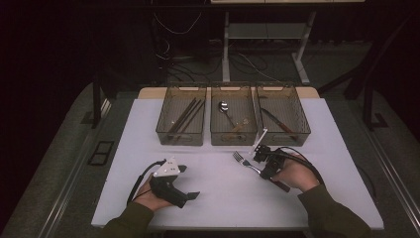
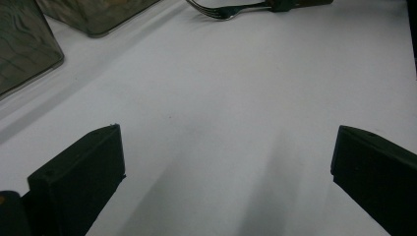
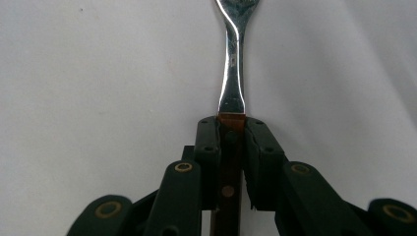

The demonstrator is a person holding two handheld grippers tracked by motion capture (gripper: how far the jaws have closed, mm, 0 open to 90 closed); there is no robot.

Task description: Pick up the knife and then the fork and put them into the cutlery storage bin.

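One steel fork (image 3: pixel 232 69), brown wooden handle, clamped

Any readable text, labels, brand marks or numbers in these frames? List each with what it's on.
None readable.
fork: a small dark mark on the metal neck, too blurred to read.
bins, table, left gripper, right gripper: no lettering visible.

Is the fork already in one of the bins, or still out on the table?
Out. The fork lies on the white table in front of the bins, its wooden handle clamped between the right gripper's jaws.
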